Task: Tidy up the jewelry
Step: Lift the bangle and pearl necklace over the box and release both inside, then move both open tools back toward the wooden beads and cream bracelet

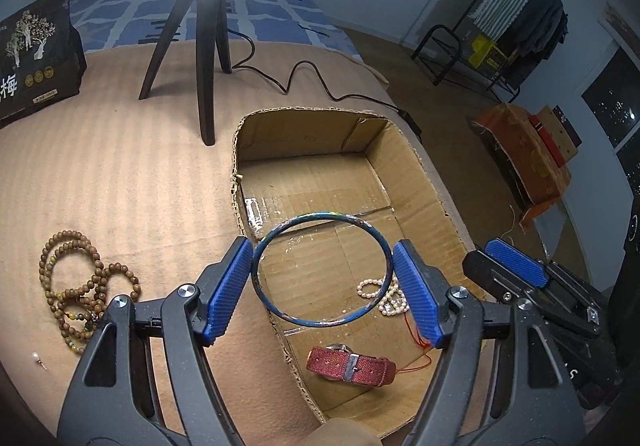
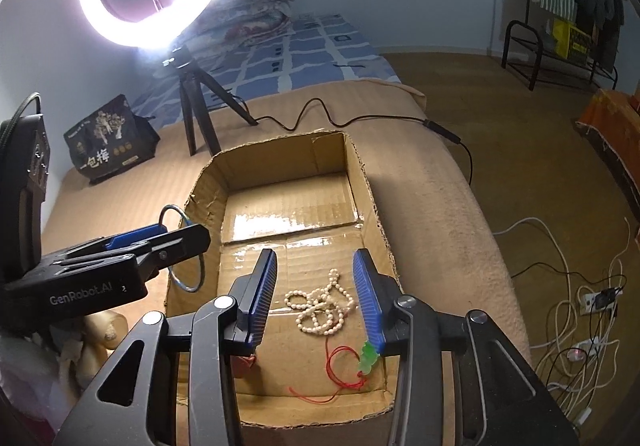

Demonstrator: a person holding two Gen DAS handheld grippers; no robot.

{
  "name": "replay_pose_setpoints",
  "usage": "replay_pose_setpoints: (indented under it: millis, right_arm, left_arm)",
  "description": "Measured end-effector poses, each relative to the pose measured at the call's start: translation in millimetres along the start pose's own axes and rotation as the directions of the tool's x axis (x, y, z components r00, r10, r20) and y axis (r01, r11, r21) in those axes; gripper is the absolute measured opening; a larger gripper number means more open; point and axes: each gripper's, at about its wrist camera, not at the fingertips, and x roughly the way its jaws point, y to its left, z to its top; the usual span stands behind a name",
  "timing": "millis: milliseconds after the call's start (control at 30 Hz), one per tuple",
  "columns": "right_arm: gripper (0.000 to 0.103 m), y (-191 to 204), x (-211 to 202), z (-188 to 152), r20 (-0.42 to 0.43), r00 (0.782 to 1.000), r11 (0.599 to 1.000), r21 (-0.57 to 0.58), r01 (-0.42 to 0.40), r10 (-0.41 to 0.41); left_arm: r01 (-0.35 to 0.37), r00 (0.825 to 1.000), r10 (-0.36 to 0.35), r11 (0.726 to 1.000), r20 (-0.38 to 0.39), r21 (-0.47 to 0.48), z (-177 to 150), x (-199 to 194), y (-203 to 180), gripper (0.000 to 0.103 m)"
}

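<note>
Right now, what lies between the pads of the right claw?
In the right wrist view, the pearl strand lies on the cardboard box floor between the open right claw's pads, untouched.

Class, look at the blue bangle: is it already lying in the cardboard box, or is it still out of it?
Still out. The blue bangle is clamped in the left hand-held gripper, hanging above the cardboard box, not resting on its floor.
</note>
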Motion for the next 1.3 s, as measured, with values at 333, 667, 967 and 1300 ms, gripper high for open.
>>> replay_pose_setpoints:
  millis: [333, 667, 967, 1300]
  right_arm:
    - [0.038, -0.9, -0.9, -0.3, 0.0, 1.0, 1.0, 0.014, -0.002, 0.002]
    - [0.038, -1.6, -4.8, 0.4, 0.009, 1.0, 1.0, 0.022, -0.005, 0.005]
    - [0.038, 17.1, -14.1, 2.5, 0.027, 0.999, 0.999, 0.012, -0.031, 0.031]
    - [0.049, 45.7, -29.4, 3.9, 0.042, 0.997, 0.998, -0.02, -0.065, 0.066]
  left_arm:
    - [-0.005, 1.0, 0.005, 1.0, -0.022, -0.001, -1.4, 2.7, 0.8, 0.075]
    - [-0.02, 1.0, 0.02, 1.0, -0.006, 0.008, -2.4, -10.7, 4.6, 0.075]
    - [-0.054, 0.998, 0.053, 0.998, 0.032, 0.029, -2.6, -39.8, 20.9, 0.075]
    - [-0.121, 0.986, 0.12, 0.993, 0.119, -0.007, 0.9, -93.0, 69.7, 0.075]
